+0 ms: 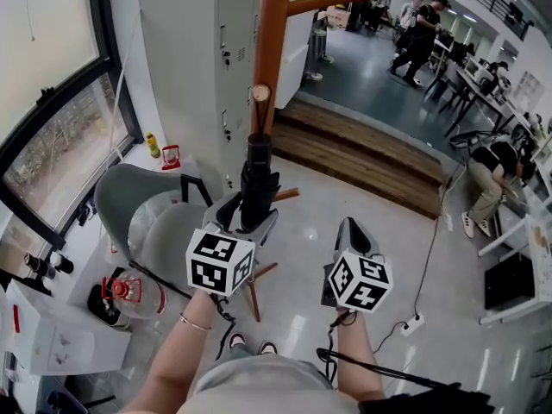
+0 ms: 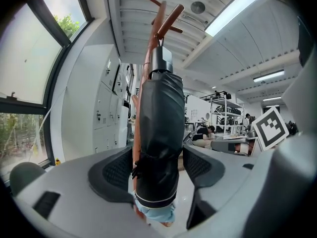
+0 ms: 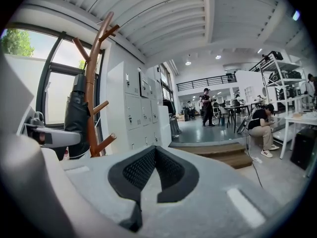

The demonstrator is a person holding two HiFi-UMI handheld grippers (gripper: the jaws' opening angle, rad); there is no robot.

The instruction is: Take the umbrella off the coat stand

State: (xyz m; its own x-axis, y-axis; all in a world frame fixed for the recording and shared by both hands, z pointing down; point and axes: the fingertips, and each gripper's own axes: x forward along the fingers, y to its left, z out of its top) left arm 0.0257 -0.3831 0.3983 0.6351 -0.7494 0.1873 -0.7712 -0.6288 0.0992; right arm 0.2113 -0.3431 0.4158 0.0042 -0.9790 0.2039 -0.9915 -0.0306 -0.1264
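Left gripper [image 2: 157, 168]: jaws spread wide, one on either side of the umbrella [image 2: 159, 118], pads not pressing it (gap plain at the right pad, the left pad closer). Umbrella black and folded, upright against the brown pole of the stand [image 1: 272, 41]. Right gripper [image 3: 154, 168]: jaws closed together, nothing between them, held beside the left, apart from the stand.
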